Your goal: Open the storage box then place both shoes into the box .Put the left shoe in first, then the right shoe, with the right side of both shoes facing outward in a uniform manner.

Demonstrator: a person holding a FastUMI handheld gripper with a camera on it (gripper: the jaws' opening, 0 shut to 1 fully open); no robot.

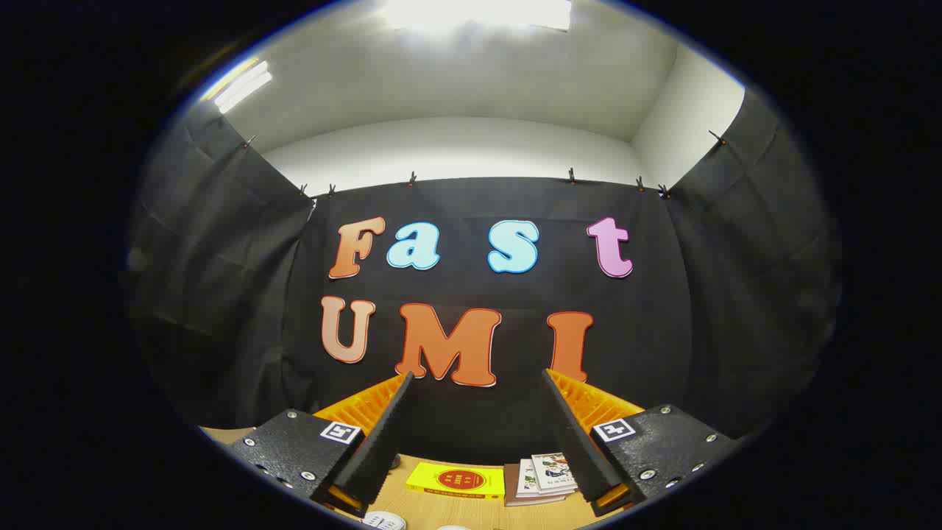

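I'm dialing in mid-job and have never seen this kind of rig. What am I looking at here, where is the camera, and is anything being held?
There is no robot arm: a person carries a handheld gripper, and the camera rides on it, looking forward along its two fingers. The jaws stand wide apart with nothing between them, so nothing is held. The gripper is raised and aimed at the booth's black cloth wall, with white ceiling and lights above. Below the fingers you see a strip of wooden table. On it, beyond the fingers, lie a flat yellow book or box with a red circle and a small stack of booklets. The edge of a white object peeks in close by; I cannot tell what it is.
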